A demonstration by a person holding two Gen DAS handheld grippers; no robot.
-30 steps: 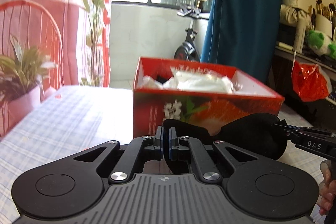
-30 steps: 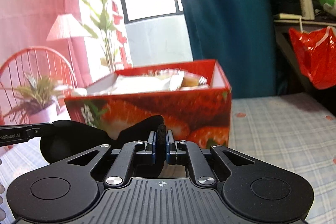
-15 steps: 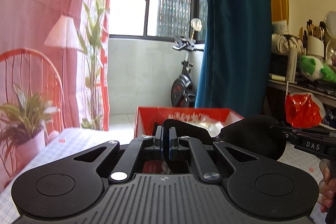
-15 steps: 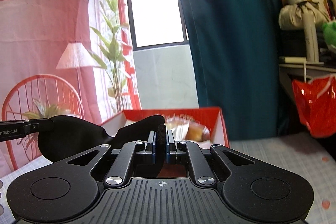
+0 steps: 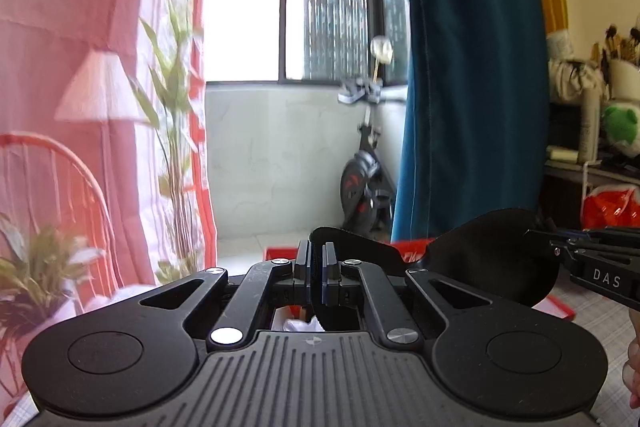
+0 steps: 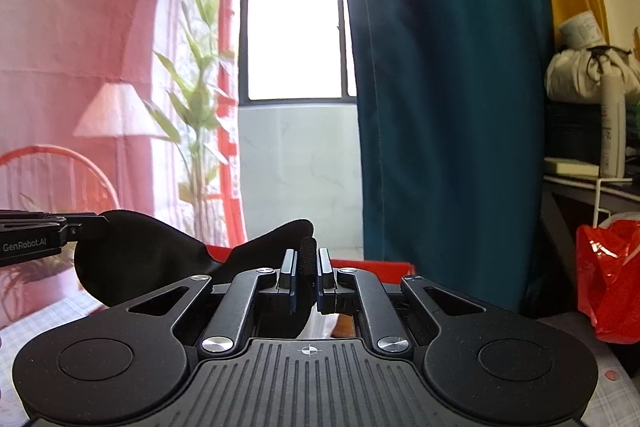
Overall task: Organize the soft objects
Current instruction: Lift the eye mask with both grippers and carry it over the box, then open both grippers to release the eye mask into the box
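A black eye mask [image 5: 488, 259] hangs stretched in the air between the two grippers, above the near side of a red box [image 5: 412, 254]. The left gripper [image 5: 318, 267] pinches one end of the mask, its jaws pressed together on the fabric; the mask's far lobe runs off to the right, where the right gripper [image 5: 560, 247] grips its other edge. In the right wrist view the same holds in mirror — the right gripper [image 6: 306, 271] is clamped on a ribbed black edge of the mask [image 6: 152, 259], and the left gripper [image 6: 76, 227] comes in from the left border, only its tip and a printed side plate showing.

The box is mostly hidden behind the gripper bodies: just strips of red rim show, and something white and something brownish glimpsed through the gap under the jaws cannot be made out. The checked tablecloth [image 6: 616, 399] appears only at the lower corners. At the right border of the left view a few of the person's fingers [image 5: 634, 375] are cut off by the frame.

Behind stand a teal curtain [image 6: 448, 107], a pink backdrop [image 5: 60, 27], an exercise bike [image 5: 366, 187] — slightly blurred — and a red plastic bag [image 6: 608, 275] under a cluttered shelf [image 6: 576, 183].
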